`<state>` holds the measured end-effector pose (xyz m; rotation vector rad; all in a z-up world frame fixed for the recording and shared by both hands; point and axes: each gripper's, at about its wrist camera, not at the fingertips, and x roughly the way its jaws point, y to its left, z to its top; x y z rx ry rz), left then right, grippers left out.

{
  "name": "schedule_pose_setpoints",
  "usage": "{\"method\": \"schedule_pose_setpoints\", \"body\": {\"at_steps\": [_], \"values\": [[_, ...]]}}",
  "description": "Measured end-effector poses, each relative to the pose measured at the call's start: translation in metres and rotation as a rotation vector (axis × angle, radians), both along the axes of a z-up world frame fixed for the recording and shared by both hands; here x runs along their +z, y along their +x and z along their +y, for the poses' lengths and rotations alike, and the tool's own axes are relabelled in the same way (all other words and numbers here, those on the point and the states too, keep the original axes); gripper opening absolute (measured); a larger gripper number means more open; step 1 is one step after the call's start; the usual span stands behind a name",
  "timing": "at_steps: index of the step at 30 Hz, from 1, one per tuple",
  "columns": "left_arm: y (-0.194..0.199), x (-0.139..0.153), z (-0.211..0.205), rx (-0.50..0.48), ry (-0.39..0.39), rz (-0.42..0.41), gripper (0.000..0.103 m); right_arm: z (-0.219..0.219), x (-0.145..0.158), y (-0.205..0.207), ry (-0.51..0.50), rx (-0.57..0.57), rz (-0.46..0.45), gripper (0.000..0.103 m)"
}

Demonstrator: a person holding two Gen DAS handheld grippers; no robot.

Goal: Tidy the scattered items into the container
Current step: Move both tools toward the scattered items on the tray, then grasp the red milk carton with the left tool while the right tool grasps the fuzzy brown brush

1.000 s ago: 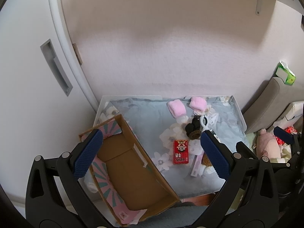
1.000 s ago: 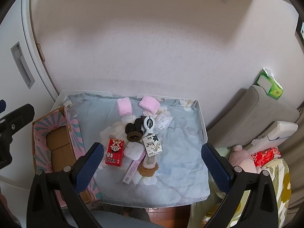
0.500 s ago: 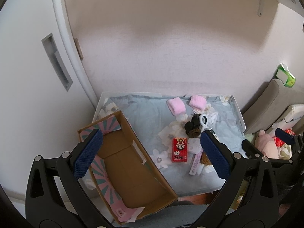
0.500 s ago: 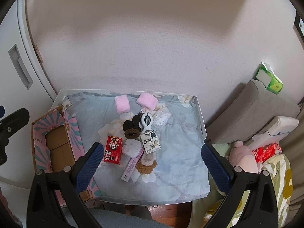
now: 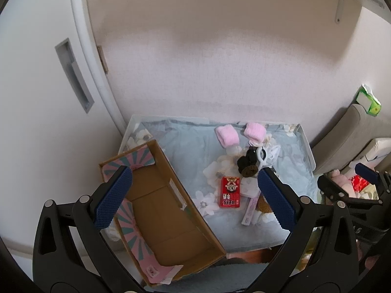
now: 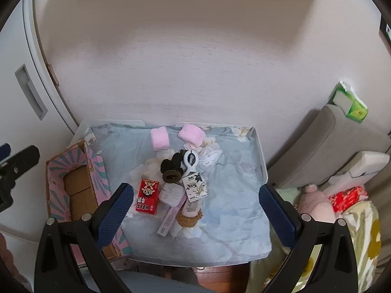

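both tongs stand spread and empty, so our risks lie in the approach. through the left wrist camera we see the left gripper (image 5: 193,197) hanging high above the cardboard box (image 5: 161,210), which lies open and empty at the left edge of the tray (image 5: 306,146); its near end overhangs the tray front, so we judge that a dropped item or a nudge could tip or slide it. the red carton (image 5: 229,191) lies just right of the box, well below the pads. through the right wrist camera the right gripper (image 6: 194,210) hovers spread over the cluster: red carton (image 6: 147,196), white pouch (image 6: 171,193), pink tube (image 6: 172,216), brown scrunchie (image 6: 189,216). these touch or overlap, so we expect a careless pinch to drag a neighbour off the cloth (image 6: 234,195). two pink rolls (image 6: 160,138) lie farther back.
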<state>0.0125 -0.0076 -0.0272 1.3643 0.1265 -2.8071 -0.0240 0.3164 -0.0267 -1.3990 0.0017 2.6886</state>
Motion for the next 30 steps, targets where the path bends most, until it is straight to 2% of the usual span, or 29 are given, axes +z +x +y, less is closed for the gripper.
{"method": "schedule_pose_setpoints", "body": {"at_steps": [3, 7, 14, 23, 30], "values": [[-0.005, -0.008, 0.005, -0.019, 0.009, -0.032, 0.102, 0.009, -0.004, 0.000, -0.048, 0.003, -0.005, 0.102], [-0.013, -0.021, 0.014, -0.037, 0.007, -0.065, 0.102, 0.022, -0.013, -0.004, -0.051, 0.002, -0.025, 0.102], [-0.033, -0.053, 0.032, -0.057, 0.008, -0.138, 0.102, 0.047, -0.042, -0.011, -0.135, 0.030, -0.082, 0.102], [-0.067, -0.133, 0.075, -0.091, -0.031, -0.325, 0.102, 0.068, -0.102, -0.019, -0.243, 0.070, -0.192, 0.102], [-0.090, -0.202, 0.097, -0.059, -0.049, -0.510, 0.102, 0.076, -0.156, -0.026, -0.325, 0.097, -0.291, 0.102]]}}
